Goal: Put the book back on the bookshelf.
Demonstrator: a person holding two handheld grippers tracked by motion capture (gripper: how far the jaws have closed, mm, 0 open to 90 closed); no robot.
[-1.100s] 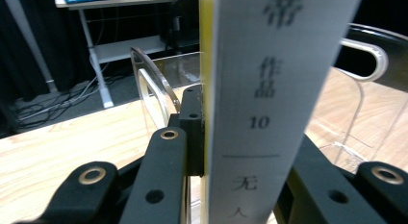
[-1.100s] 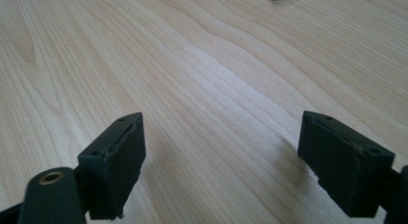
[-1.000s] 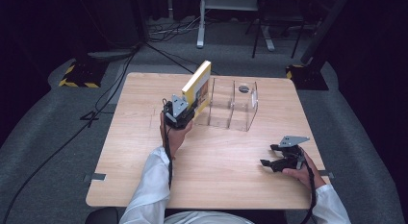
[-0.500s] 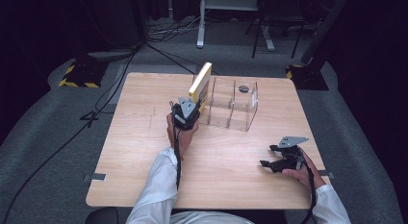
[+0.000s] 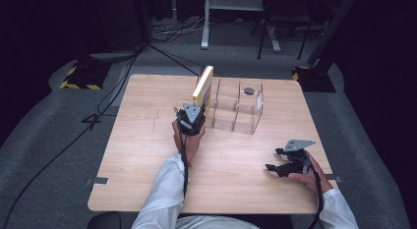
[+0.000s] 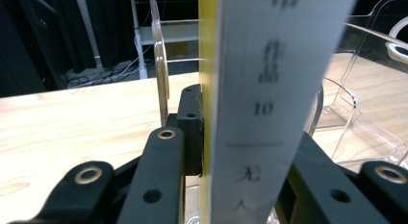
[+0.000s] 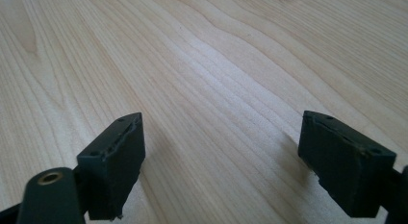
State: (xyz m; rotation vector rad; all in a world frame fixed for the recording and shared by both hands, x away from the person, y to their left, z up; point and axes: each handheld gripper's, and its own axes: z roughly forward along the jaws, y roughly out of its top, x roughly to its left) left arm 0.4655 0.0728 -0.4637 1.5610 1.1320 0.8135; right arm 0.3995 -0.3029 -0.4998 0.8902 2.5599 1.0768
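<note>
Table (image 5: 147, 140): pale wood, fine straight grain, smooth matt finish.
Organizer (image 5: 246, 108): clear hard plastic, glossy, with thin see-through walls and dividers that catch the light.
Book (image 5: 202, 85): paper; yellow cover smooth, white spine matt with grey printed characters.
Left gripper (image 6: 240, 152): black matt plastic arms, bright metal rivets, grey metal plate on top.
Right gripper (image 7: 221, 156): black rubbery pads, dull, edges worn rough.
Sleeve (image 5: 160, 199): white cloth, creased.
Floor (image 5: 44, 140): grey carpet, coarse.

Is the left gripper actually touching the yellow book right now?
Touching: in the left gripper view, the left gripper has both jaws pressed against the yellow book.
</note>
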